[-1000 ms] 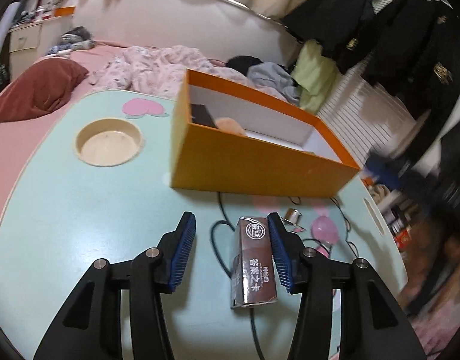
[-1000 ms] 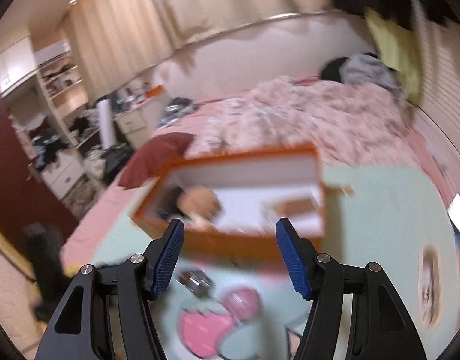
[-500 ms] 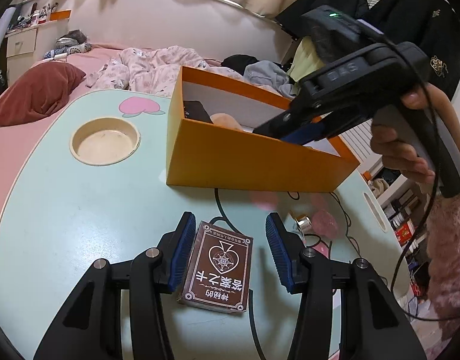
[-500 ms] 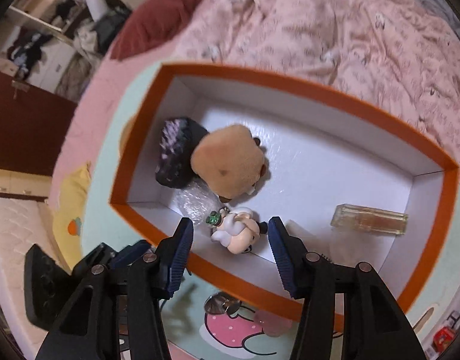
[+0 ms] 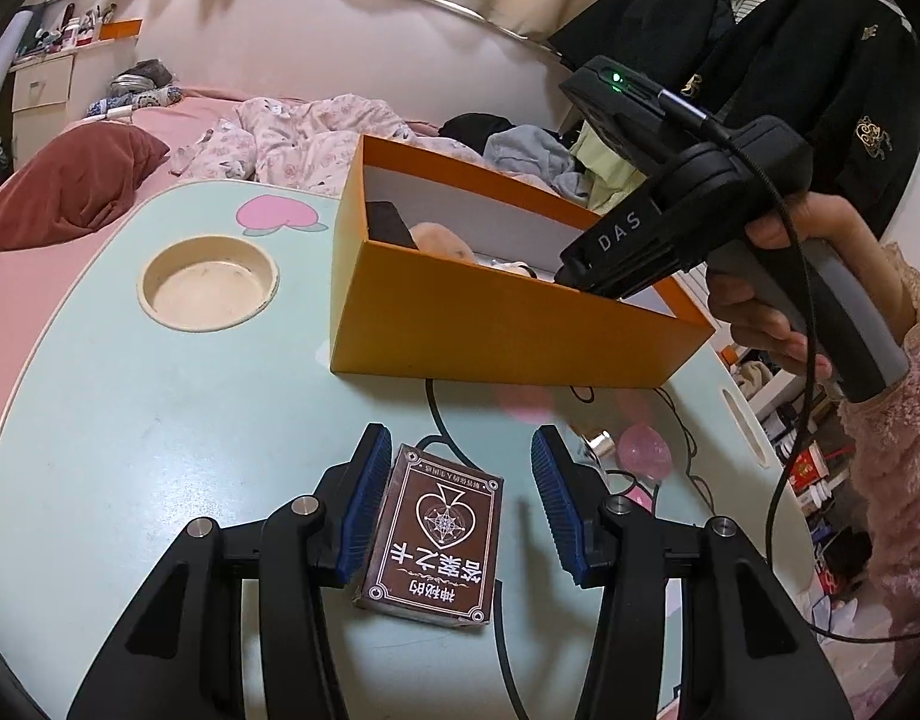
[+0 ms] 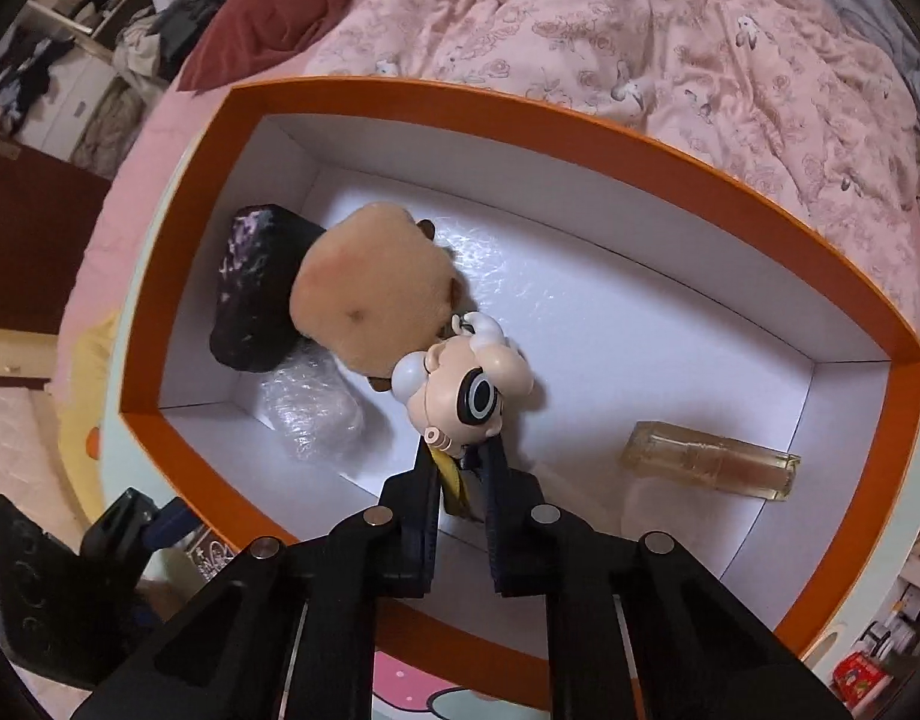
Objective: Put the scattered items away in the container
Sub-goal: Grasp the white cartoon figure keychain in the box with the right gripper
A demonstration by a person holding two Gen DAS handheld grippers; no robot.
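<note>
While the right gripper (image 6: 460, 468) clamps a figurine (image 6: 466, 384) at frame centre, inside the orange box (image 6: 730, 180):
left gripper (image 5: 460, 504) jaws apart around the card box (image 5: 436, 534) (lower centre, on the table (image 5: 130, 420)).

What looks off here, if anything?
Nothing spilled or damaged. One oddity: the right gripper is shut on a figurine inside the orange box, where it already belongs. The card box lies flat outside, between the left gripper's open jaws.
</note>
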